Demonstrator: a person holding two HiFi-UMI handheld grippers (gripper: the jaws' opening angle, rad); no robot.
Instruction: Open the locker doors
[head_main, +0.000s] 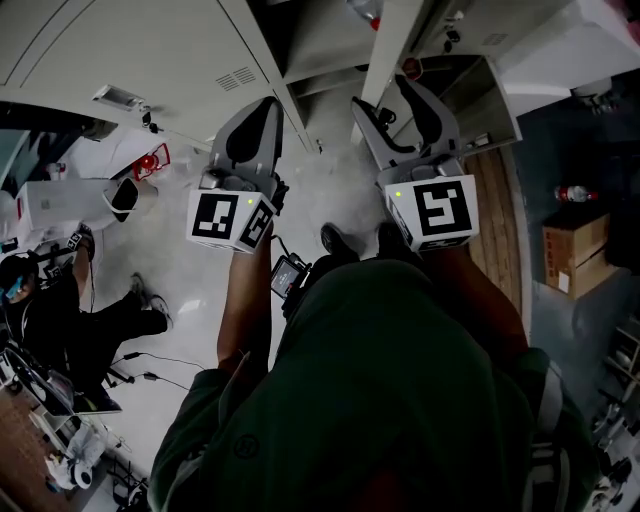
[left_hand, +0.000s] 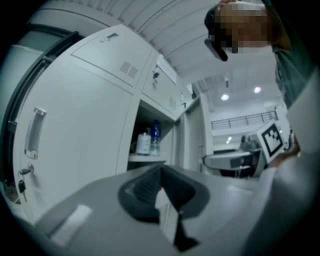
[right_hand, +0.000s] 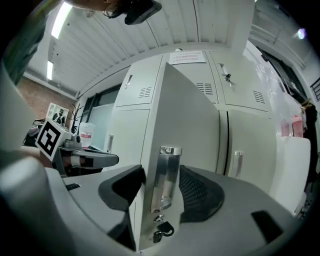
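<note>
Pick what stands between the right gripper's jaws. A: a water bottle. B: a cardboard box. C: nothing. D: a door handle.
D: the right gripper view shows the door handle upright between the parted jaws of the right gripper.

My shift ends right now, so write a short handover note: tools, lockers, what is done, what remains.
Left tool: shut, empty.
Right tool: open, door handle between its jaws, not clamped.
That door is swung out, key under the handle.
A compartment with bottles also stands open.
To do: the tall closed door in the left gripper view, and closed doors behind the right tool.
</note>
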